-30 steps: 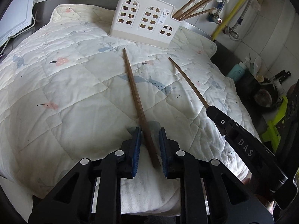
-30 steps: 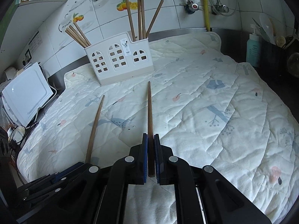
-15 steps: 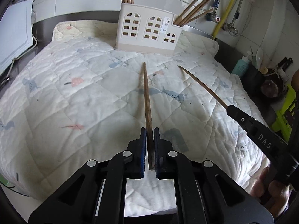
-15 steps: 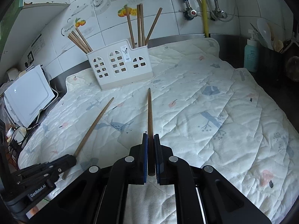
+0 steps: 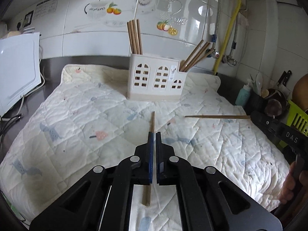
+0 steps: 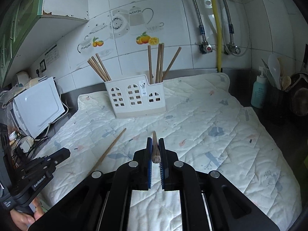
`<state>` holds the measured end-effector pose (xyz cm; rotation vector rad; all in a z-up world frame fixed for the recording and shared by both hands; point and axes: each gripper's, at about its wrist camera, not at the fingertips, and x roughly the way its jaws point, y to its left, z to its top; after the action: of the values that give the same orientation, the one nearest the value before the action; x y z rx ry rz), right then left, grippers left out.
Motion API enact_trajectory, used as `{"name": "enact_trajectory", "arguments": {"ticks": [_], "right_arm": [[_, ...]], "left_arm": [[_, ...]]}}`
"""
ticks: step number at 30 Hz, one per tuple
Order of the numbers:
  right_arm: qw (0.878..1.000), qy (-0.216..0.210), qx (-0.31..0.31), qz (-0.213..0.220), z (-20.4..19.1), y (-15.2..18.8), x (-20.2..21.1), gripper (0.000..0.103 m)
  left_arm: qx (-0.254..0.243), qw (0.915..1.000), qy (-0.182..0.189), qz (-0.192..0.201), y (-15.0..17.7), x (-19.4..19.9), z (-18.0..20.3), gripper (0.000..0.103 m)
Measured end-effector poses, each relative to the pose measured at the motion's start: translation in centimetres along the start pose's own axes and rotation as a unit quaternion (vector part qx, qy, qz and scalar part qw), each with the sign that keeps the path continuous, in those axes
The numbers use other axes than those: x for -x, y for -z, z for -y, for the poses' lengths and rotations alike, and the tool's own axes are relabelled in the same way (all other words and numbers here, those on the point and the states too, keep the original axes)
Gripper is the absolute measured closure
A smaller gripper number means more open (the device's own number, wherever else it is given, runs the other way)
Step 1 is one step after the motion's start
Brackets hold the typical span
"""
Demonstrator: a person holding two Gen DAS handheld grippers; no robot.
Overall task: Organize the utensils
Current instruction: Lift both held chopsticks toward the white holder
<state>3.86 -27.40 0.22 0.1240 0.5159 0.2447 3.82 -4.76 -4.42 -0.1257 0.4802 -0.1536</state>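
Chopstick (image 5: 152, 124) pinched lengthwise inside left claw (image 5: 153, 134).

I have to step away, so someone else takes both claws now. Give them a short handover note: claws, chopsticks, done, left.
Left claw: shut on a chopstick, lifted over the quilt.
Right claw: shut on another chopstick, also aimed toward the holder.
Holder stands at the quilt's far edge.
Done: two bunches of chopsticks already stand in the holder, one at each end.
Left: drop both held chopsticks into the holder.
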Motion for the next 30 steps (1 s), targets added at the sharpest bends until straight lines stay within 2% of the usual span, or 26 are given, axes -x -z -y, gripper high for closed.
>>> {"name": "enact_trajectory", "arguments": {"ticks": [1, 4, 7, 10, 11, 12, 13, 14, 16, 18, 22, 26, 28, 29, 30], "right_arm": [[1.0, 0.0, 0.003, 0.003, -0.1, -0.5, 0.1, 0.097], [1.0, 0.002, 0.015, 0.008, -0.6, -1.5, 0.3, 0.097], [1.0, 0.006, 0.018, 0.006, -0.9, -1.5, 0.3, 0.097], [1.0, 0.008, 0.014, 0.0, -1.0, -1.1, 0.1, 0.097], [1.0, 0.009, 0.015, -0.001, -1.1, -1.0, 0.0, 0.097], [1.0, 0.01, 0.016, -0.001, -1.3, -0.9, 0.0, 0.097], [1.0, 0.01, 0.018, -0.001, -1.4, -0.9, 0.0, 0.096], [1.0, 0.011, 0.02, 0.0, -1.6, -0.9, 0.1, 0.096], [1.0, 0.011, 0.024, 0.002, -1.8, -1.0, 0.3, 0.096], [1.0, 0.01, 0.026, 0.003, -1.9, -1.1, 0.3, 0.096], [1.0, 0.012, 0.028, 0.002, -1.9, -1.0, 0.2, 0.096], [1.0, 0.012, 0.028, 0.002, -2.0, -0.9, 0.2, 0.096], [0.999, 0.012, 0.029, 0.002, -2.0, -1.0, 0.2, 0.096], [0.999, 0.012, 0.029, 0.002, -2.0, -0.9, 0.2, 0.096], [0.999, 0.012, 0.03, 0.003, -2.1, -1.0, 0.2, 0.096]], "left_arm": [[-0.006, 1.0, -0.001, 0.001, -0.4, -0.2, -0.1, 0.103], [0.004, 0.9993, 0.023, -0.031, -0.8, -0.9, -1.0, 0.102], [0.002, 0.9972, 0.041, -0.062, 0.2, -1.0, -1.5, 0.102], [-0.001, 0.9954, 0.047, -0.084, 2.0, -1.2, -1.3, 0.097], [0.0, 0.9946, 0.05, -0.091, 2.5, -1.4, -1.3, 0.09], [0.003, 0.9937, 0.048, -0.102, 3.0, -1.7, -1.2, 0.075], [0.01, 0.9933, 0.046, -0.106, 3.4, -1.9, -1.3, 0.068], [0.015, 0.993, 0.047, -0.107, 3.8, -2.0, -1.3, 0.065], [0.012, 0.9927, 0.046, -0.111, 4.2, -2.4, -1.2, 0.066], [0.014, 0.9923, 0.048, -0.113, 4.5, -2.7, -1.3, 0.073], [0.02, 0.9911, 0.049, -0.122, 4.8, -3.2, -1.6, 0.081], [0.017, 0.9911, 0.042, -0.125, 5.5, -3.2, -1.5, 0.083], [0.008, 0.9921, 0.033, -0.121, 5.7, -3.2, -1.5, 0.088], [0.008, 0.9924, 0.028, -0.12, 5.7, -3.3, -1.6, 0.096], [0.009, 0.9924, 0.026, -0.12, 5.6, -3.4, -1.7, 0.098]]}}
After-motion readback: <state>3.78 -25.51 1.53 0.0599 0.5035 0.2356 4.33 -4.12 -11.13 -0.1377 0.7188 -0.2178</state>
